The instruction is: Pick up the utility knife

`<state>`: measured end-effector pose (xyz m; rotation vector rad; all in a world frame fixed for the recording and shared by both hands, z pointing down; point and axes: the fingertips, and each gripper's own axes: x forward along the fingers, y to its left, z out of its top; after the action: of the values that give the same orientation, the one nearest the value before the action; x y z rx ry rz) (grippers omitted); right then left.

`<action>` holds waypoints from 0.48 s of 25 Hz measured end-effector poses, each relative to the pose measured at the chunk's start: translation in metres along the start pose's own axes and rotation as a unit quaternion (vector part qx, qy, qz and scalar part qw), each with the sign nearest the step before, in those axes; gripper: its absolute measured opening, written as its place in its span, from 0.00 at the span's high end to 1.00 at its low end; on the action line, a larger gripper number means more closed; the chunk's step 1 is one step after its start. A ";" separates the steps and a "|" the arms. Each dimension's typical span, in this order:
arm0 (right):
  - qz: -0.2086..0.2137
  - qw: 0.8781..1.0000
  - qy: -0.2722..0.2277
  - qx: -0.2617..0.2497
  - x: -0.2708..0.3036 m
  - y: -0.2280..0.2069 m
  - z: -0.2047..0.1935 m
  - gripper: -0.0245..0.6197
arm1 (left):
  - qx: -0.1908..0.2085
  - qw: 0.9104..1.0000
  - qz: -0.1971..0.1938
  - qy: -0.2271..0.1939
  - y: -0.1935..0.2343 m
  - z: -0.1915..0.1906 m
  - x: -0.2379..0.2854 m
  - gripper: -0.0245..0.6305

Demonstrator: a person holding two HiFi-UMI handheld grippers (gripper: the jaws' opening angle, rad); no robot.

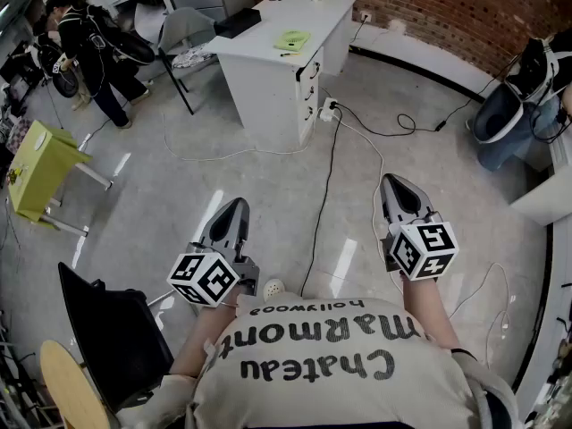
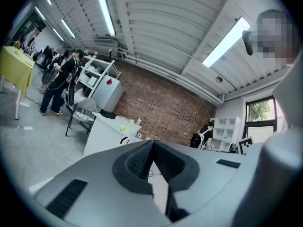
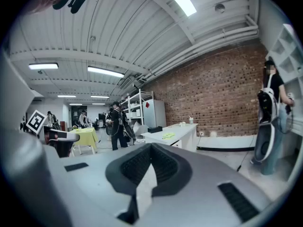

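Note:
I cannot make out a utility knife in any view. A white desk stands ahead across the grey floor, with a green pad and a black item on its top. My left gripper is held out level in front of the person's chest, jaws shut with nothing between them. My right gripper is beside it, tipped slightly down, also shut and empty. The left gripper view shows the closed tips aimed toward the desk. In the right gripper view the closed tips point at the same desk.
Black and white cables run over the floor from a power strip by the desk. A yellow-green table stands left, a black chair at lower left. People stand far left; another person is at the right.

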<state>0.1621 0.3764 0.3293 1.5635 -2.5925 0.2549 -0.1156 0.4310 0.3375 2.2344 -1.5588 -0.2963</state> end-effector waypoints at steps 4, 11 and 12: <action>0.007 1.000 0.001 -0.001 0.004 -0.002 0.003 0.96 | -0.003 1.000 0.004 -0.005 0.000 0.003 0.006 0.96; 0.017 1.000 0.004 0.012 0.010 -0.013 0.000 0.96 | -0.011 1.000 0.011 0.002 -0.006 -0.005 0.013 0.96; 0.018 1.000 0.006 0.012 0.014 -0.014 0.000 0.96 | -0.013 1.000 0.014 0.002 -0.003 -0.005 0.015 0.96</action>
<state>0.1679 0.3582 0.3330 1.5187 -2.6198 0.2975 -0.1057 0.4190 0.3418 2.1912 -1.5728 -0.3010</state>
